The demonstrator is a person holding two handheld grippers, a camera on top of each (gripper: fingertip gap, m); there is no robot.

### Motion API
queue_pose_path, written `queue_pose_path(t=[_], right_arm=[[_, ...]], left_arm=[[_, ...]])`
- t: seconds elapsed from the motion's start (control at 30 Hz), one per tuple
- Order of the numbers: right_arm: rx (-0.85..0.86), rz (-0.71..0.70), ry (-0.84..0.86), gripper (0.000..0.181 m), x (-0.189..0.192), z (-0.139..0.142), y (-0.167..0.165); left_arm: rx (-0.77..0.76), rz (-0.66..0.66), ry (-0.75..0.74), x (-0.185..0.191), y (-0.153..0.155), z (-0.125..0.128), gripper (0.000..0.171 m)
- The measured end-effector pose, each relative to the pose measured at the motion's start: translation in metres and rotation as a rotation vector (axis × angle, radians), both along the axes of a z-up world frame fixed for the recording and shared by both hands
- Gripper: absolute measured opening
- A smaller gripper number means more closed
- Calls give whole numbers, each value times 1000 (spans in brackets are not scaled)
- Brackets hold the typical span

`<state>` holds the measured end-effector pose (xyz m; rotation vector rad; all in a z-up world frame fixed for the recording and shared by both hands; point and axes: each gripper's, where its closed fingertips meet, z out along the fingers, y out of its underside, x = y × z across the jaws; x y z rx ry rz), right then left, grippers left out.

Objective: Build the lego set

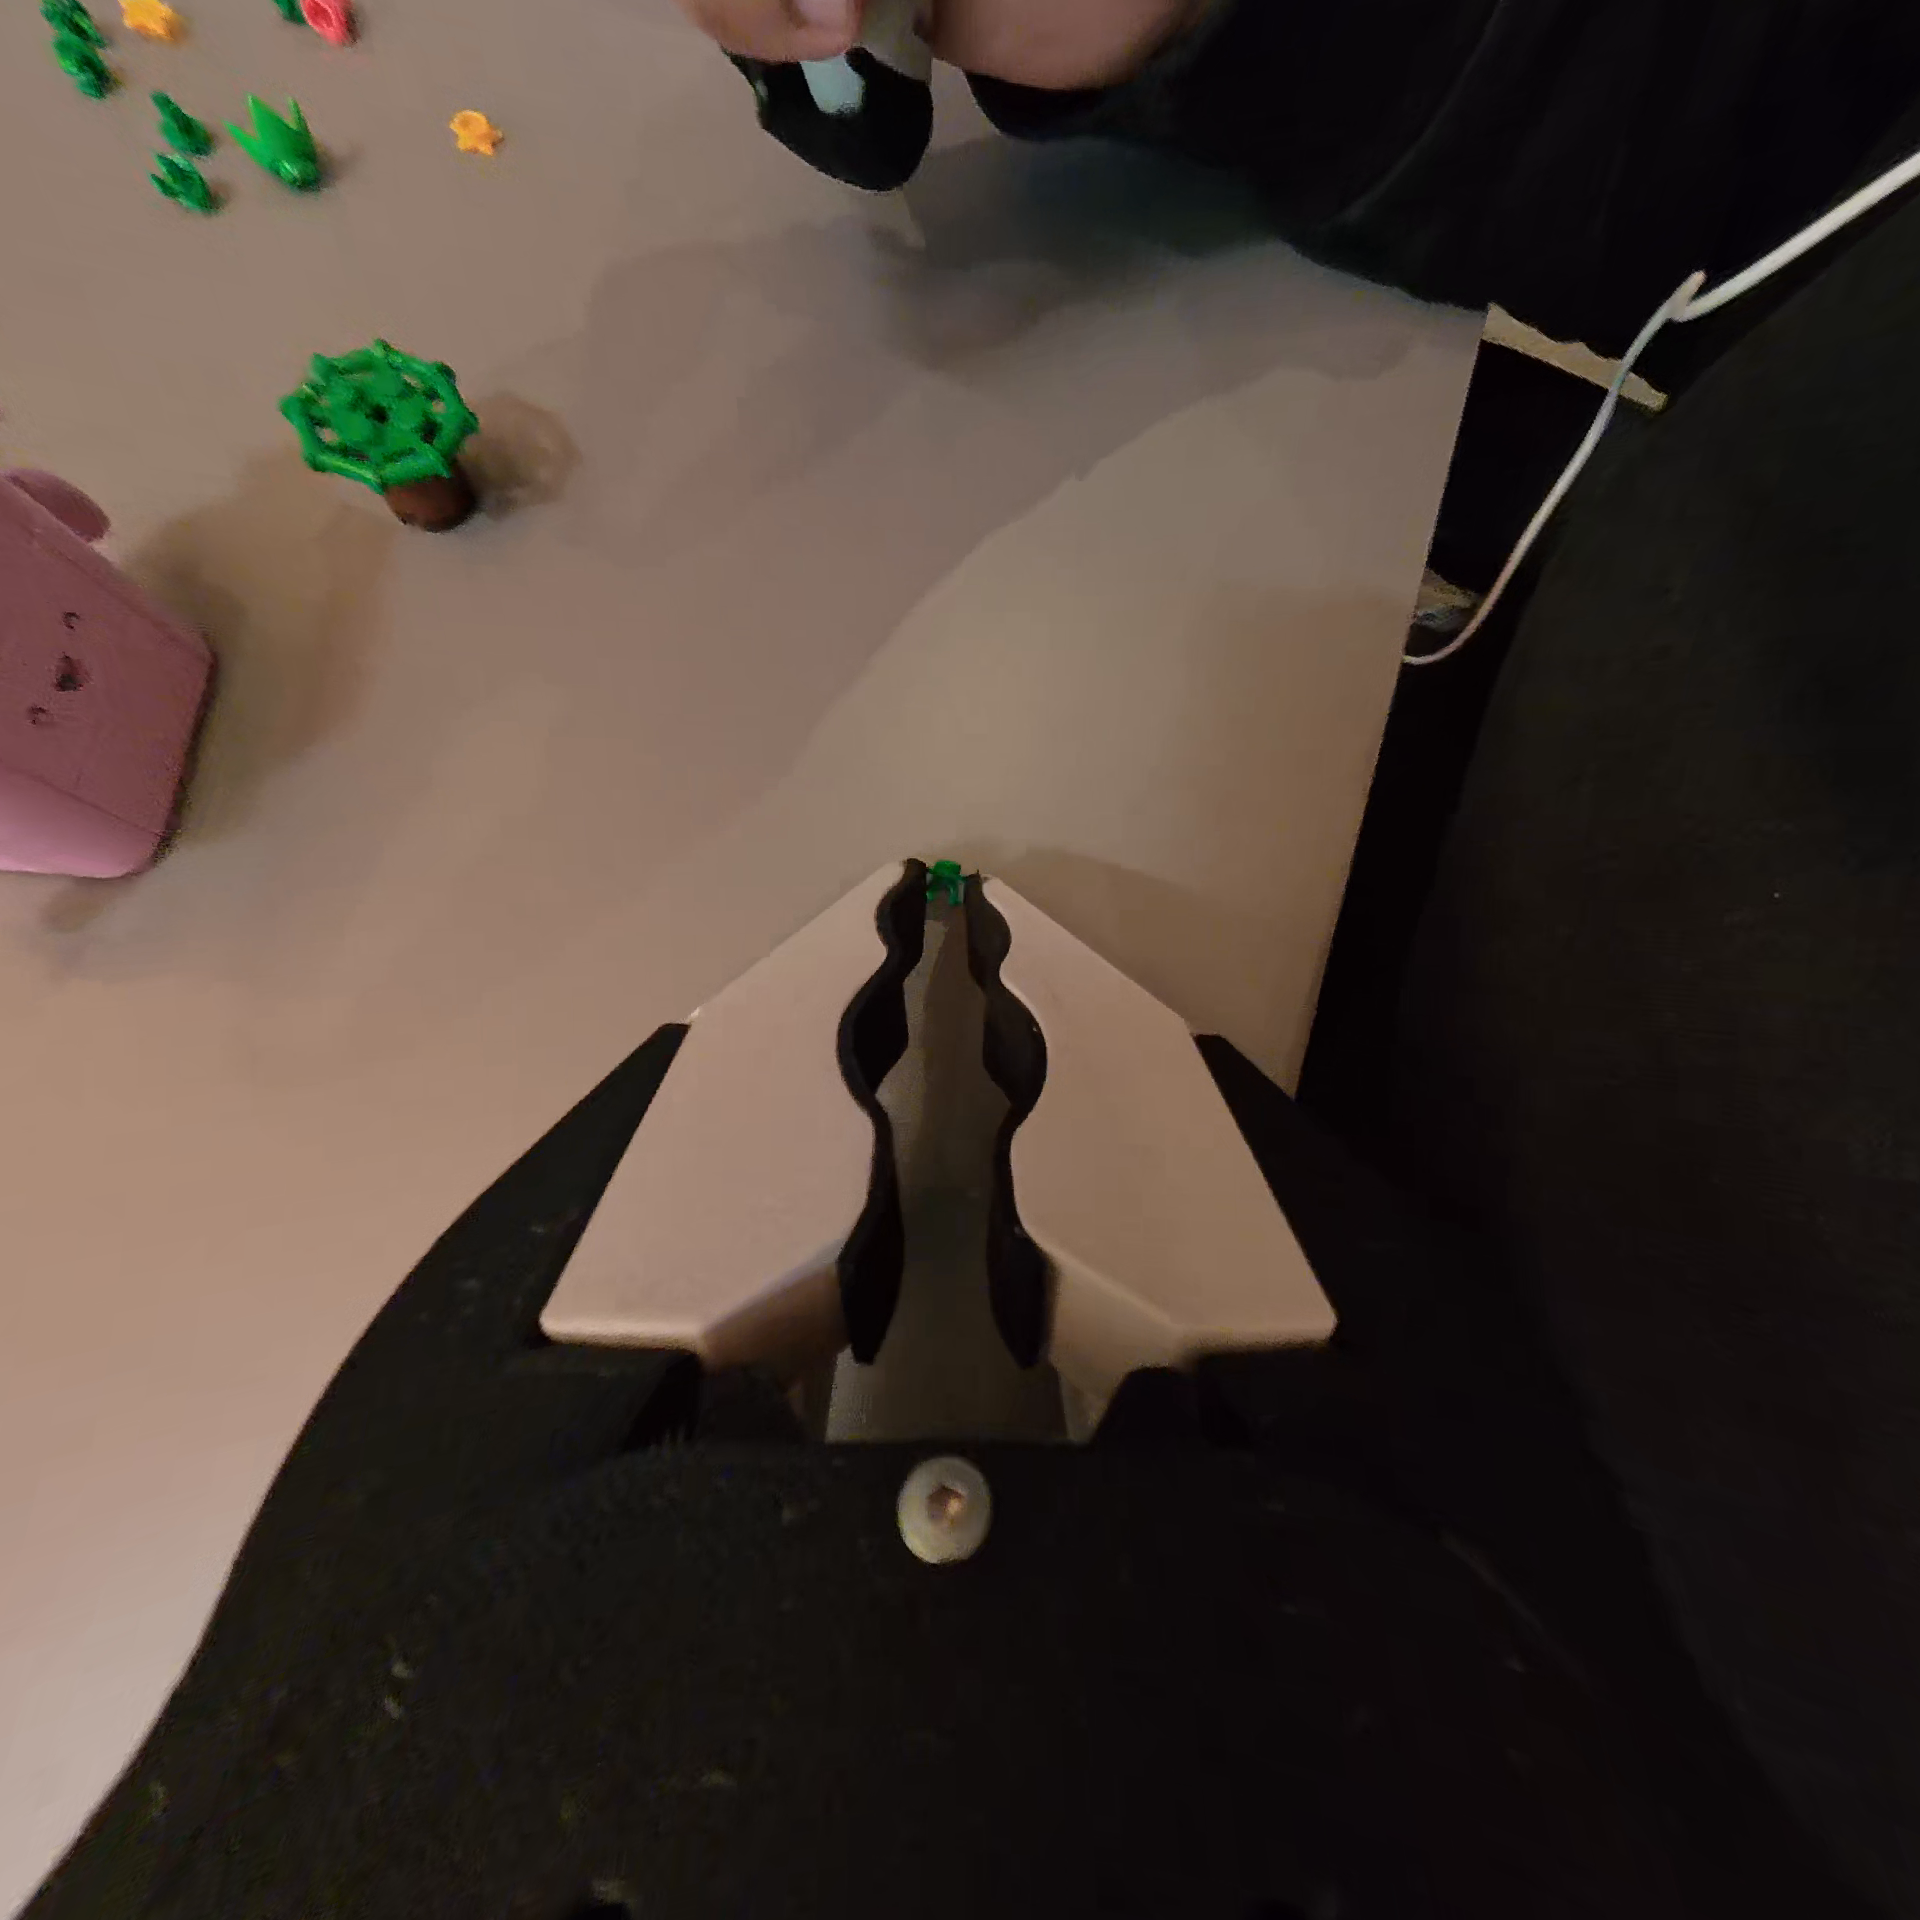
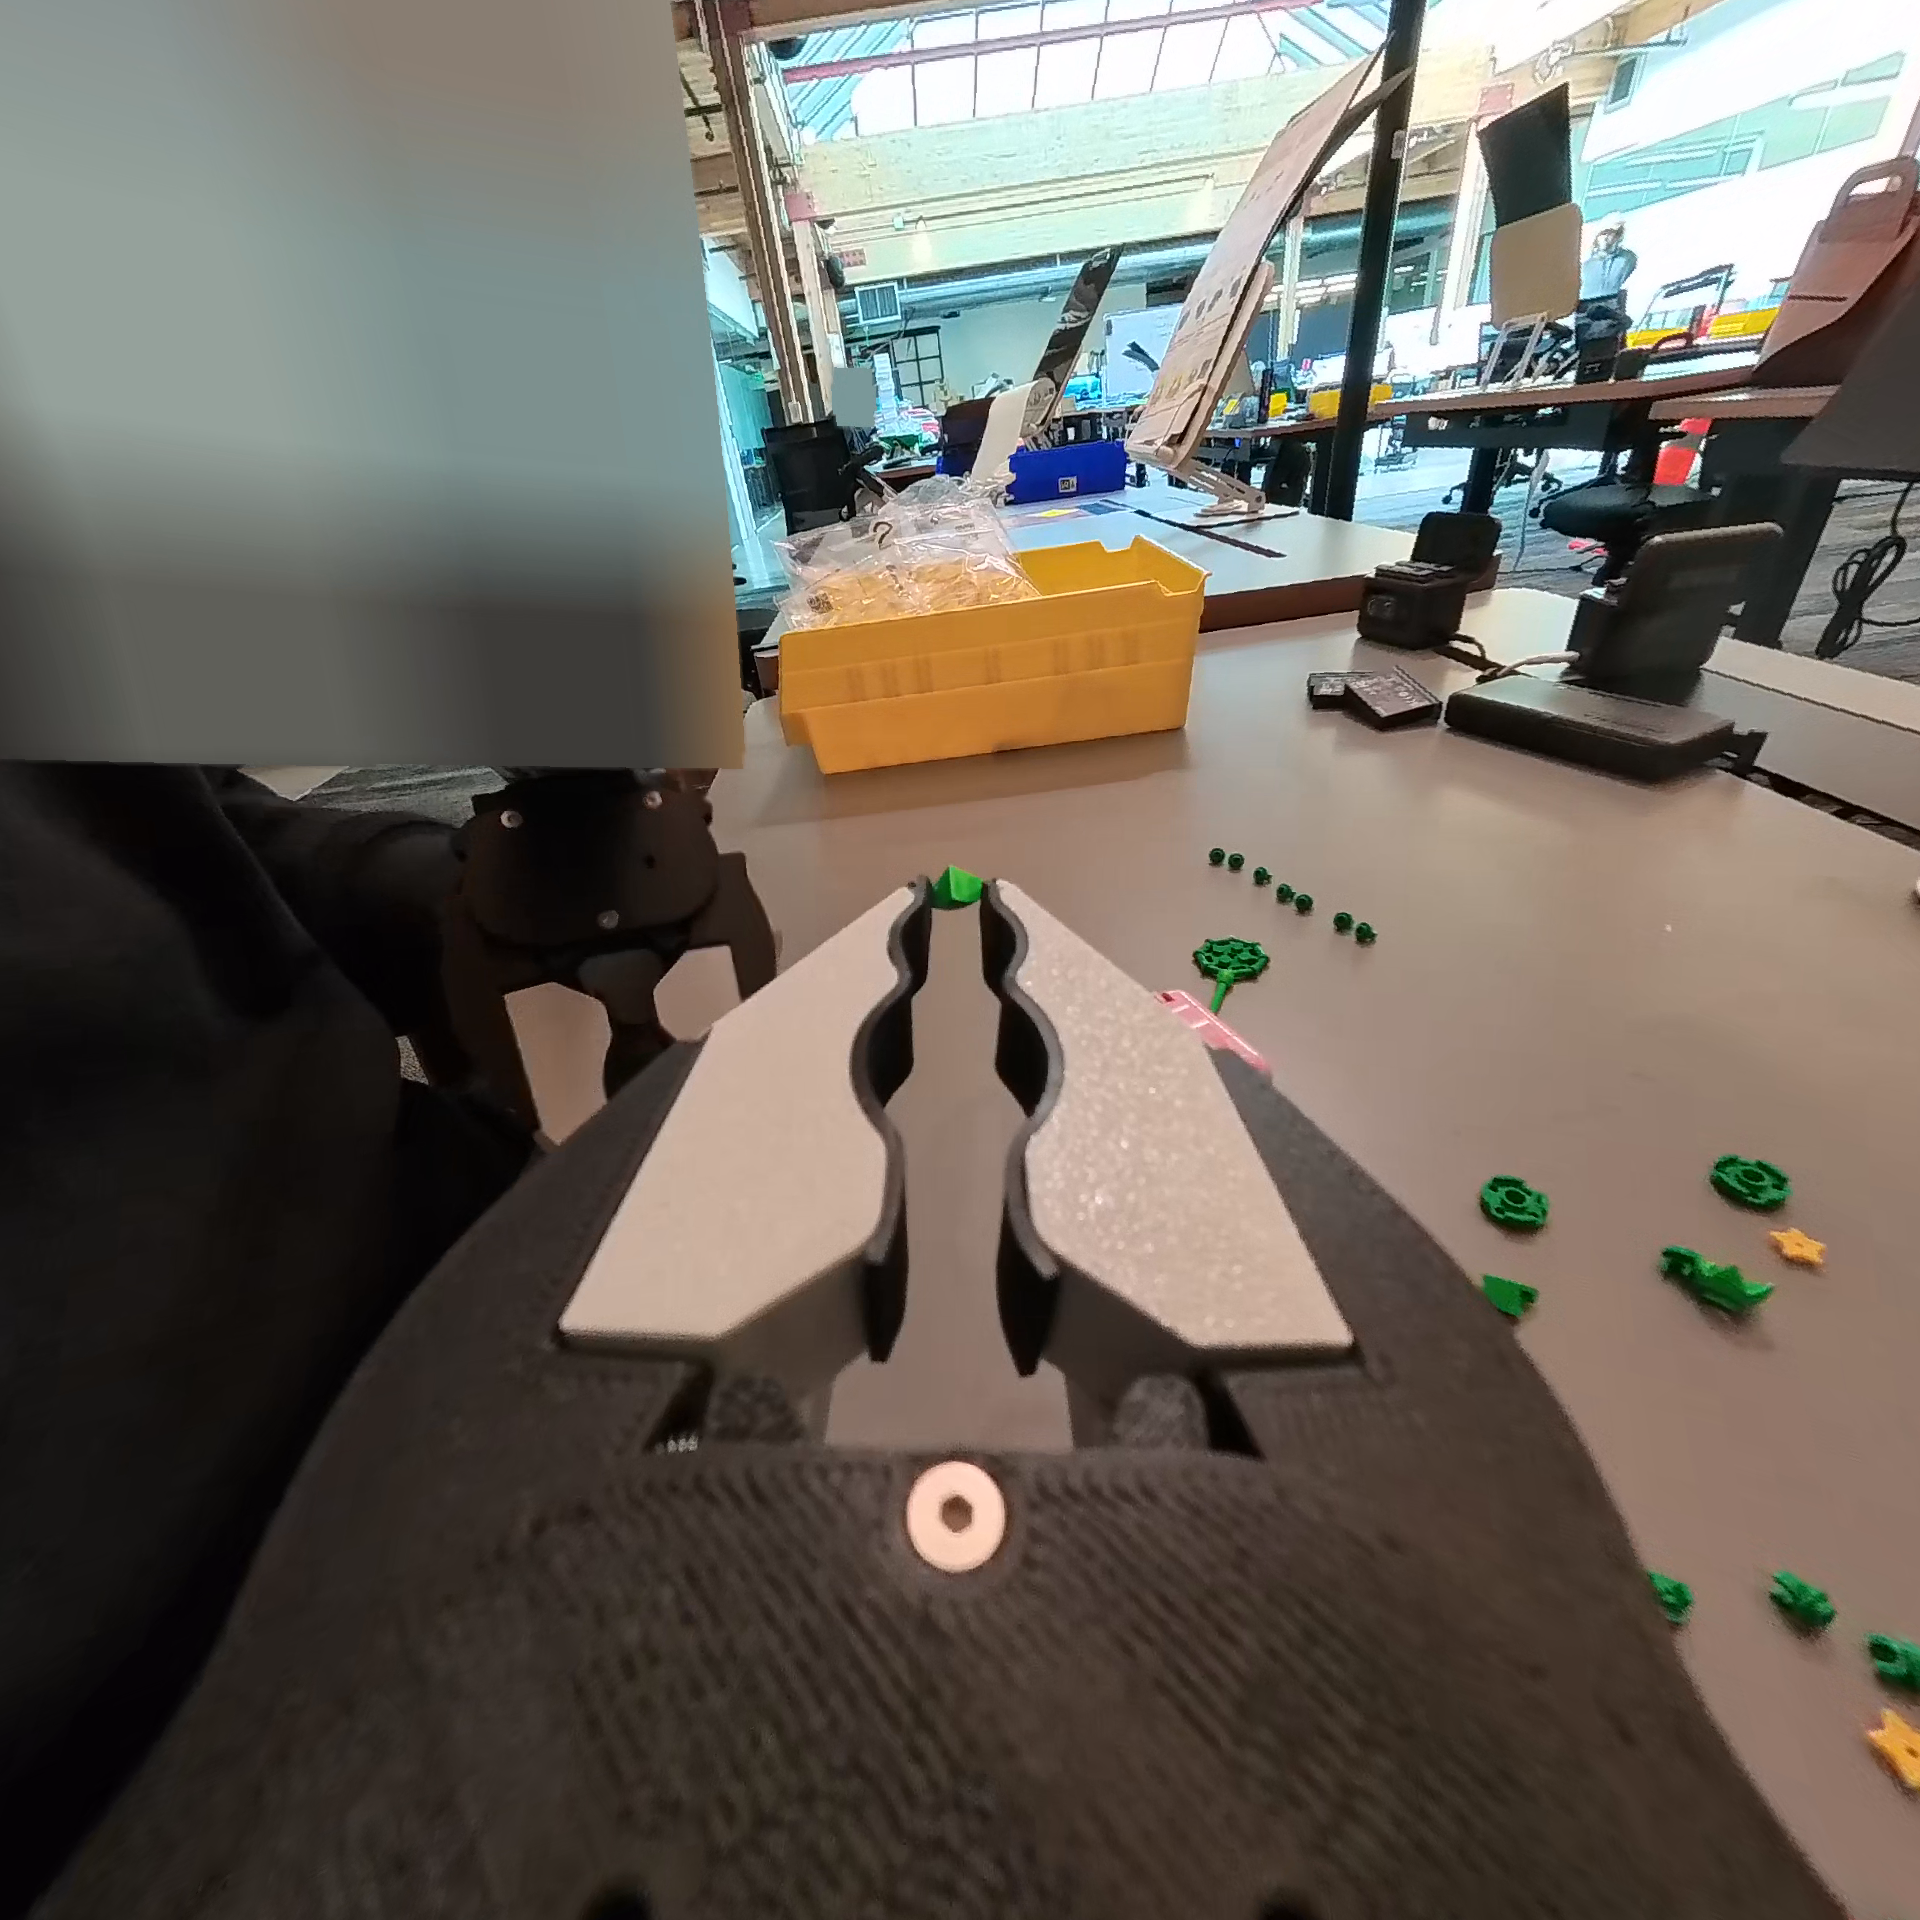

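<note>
My left gripper is shut on a tiny green lego piece, held above the grey table near its edge. My right gripper is shut on a small green leaf piece, held above the table. The left gripper also shows in the right wrist view, at the left behind the right fingers. A green round plant top on a brown stem stands at the left. The same piece shows in the right wrist view. Loose green, orange and pink pieces lie far left.
A pink block stands at the left edge. A yellow bin with plastic bags sits at the back. Black devices lie back right. Loose green rounds, leaves and orange stars lie at the right. A white cable hangs off the table edge. The tips of one gripper are about 15 cm away from the tips of the other.
</note>
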<state>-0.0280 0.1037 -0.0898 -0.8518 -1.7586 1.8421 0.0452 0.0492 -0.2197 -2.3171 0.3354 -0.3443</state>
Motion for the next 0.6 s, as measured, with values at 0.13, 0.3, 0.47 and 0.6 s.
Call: queue_pose_path(t=[0.13,0.3,0.47,0.6], right_arm=[[-2,-3,-37,7,-2,-3,1],[-30,13,-135,7,-5,-15,0],[-95,48,-209,7,-6,-21,-2],[-127,47,-210,7,-8,-20,2]], left_arm=[[191,98,201,-35,18,26,3],[476,203,592,-80,38,78,3],[578,166,870,-92,55,93,3],[645,132,957,-89,62,96,3]])
